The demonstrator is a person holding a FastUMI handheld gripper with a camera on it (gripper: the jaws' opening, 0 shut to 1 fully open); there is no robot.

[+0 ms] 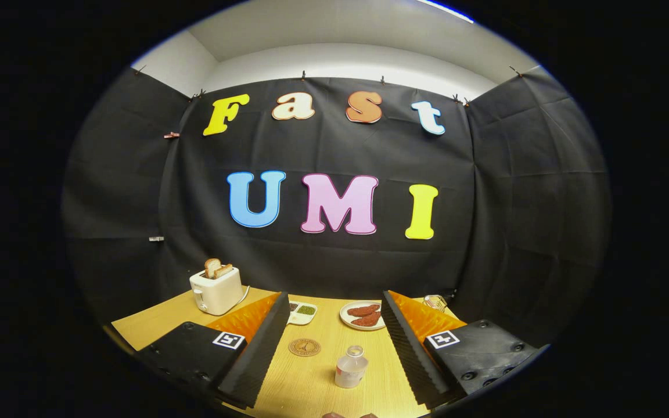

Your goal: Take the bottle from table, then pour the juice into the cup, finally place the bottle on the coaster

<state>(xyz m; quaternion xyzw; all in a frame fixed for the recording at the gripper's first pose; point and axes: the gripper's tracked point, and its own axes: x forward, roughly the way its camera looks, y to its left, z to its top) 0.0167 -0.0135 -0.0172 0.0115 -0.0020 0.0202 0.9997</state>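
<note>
A small clear plastic bottle (351, 367) with pale contents is seen standing upright on the light wooden table (317, 383); its long axis is held vertical and its open-looking neck is pointed straight up, the rim being viewed from slightly above; whether a cap is fitted cannot be told. The bottle is placed between the two fingers of the hand-held gripper (334, 354), nearer the right finger, and is touched by neither; the fingers are spread wide, with bare table left on both sides of the bottle. Just beyond and left of the bottle, a round brown coaster (304, 347) is laid flat on the table, apart from it. Further back, a white round plate (362, 315) with reddish-brown pieces on it is set near the right finger, and a small white divided dish (302, 312) with green contents is partly hidden behind the left finger. A white toaster (216, 290) with two slices of bread raised in its slots is stood at the far left of the table, well apart from the bottle.
</note>
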